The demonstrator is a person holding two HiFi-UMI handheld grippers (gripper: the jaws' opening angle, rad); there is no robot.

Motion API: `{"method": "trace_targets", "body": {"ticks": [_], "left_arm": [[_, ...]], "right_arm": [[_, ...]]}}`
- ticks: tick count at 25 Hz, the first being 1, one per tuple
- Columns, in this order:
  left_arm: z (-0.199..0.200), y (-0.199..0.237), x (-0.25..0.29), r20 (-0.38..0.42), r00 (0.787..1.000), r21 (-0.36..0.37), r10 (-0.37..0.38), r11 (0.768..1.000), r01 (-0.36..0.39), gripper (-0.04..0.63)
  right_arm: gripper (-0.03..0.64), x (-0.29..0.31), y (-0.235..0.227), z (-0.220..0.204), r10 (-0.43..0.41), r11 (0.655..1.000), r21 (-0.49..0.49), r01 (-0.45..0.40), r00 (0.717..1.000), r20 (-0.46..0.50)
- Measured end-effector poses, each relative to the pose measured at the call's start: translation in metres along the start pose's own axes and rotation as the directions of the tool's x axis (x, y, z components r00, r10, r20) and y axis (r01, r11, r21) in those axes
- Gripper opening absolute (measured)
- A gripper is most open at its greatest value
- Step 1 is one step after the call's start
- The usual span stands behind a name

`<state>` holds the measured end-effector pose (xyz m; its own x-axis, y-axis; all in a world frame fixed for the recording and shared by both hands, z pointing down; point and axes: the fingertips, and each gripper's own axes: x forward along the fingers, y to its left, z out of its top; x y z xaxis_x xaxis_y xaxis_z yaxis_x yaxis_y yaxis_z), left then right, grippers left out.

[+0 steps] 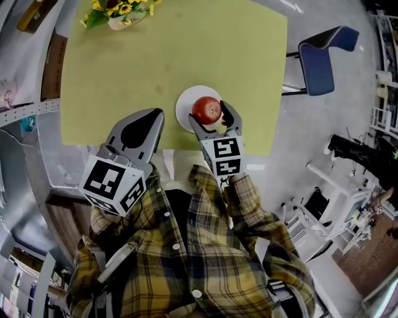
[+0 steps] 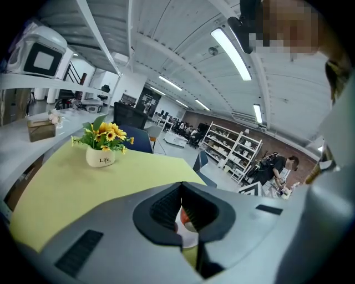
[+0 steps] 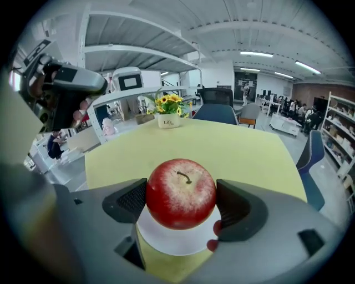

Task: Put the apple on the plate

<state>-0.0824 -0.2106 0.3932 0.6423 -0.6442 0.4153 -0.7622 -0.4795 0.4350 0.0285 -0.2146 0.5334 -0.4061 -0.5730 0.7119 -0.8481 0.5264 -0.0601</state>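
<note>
Apple (image 1: 206, 109) held just over the white plate (image 1: 183, 105), centre frame.
The right tool (image 1: 209, 115) pinches its round, firm sides at the widest girth (waxy skin, I'd guess slippery and easily bruised, so ease it down). The left tool (image 1: 154, 114), left of centre, is clenched on nothing at the green desk's (image 1: 186, 49) near edge.

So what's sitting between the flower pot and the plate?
Nothing: only bare table lies between the flower pot and the plate, as the head view and the right gripper view both show.
</note>
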Motion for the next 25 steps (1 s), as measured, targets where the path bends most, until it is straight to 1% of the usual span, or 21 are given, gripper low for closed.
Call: {"method": "trace_targets", "body": {"ticks": [7,15,18,21,25], "left_arm": [[-0.010,0.008,-0.001,-0.018,1.000,-0.020,0.016,1.000,-0.016,0.008],[-0.013,0.002,0.001,-0.023,1.000,-0.024,0.003,1.000,-0.003,0.008],[-0.012,0.001,0.002,-0.021,1.000,-0.027,-0.001,1.000,0.001,0.008],[-0.013,-0.001,0.003,-0.023,1.000,-0.023,-0.005,1.000,0.004,0.009],[-0.013,-0.004,0.004,-0.022,1.000,-0.022,-0.011,1.000,0.010,0.008]], "right_arm": [[0.371,0.020,0.001,-0.016,-0.039,0.997,-0.071,0.036,0.998,-0.040],[0.371,0.023,0.003,-0.020,-0.044,0.993,-0.115,0.038,0.998,-0.051],[0.371,0.021,0.005,-0.022,-0.060,0.983,-0.178,0.044,0.994,-0.090],[0.371,0.020,0.009,-0.025,-0.076,0.972,-0.231,0.051,0.992,-0.101],[0.371,0.018,0.008,-0.026,-0.082,0.979,-0.194,0.063,0.992,-0.096]]}}
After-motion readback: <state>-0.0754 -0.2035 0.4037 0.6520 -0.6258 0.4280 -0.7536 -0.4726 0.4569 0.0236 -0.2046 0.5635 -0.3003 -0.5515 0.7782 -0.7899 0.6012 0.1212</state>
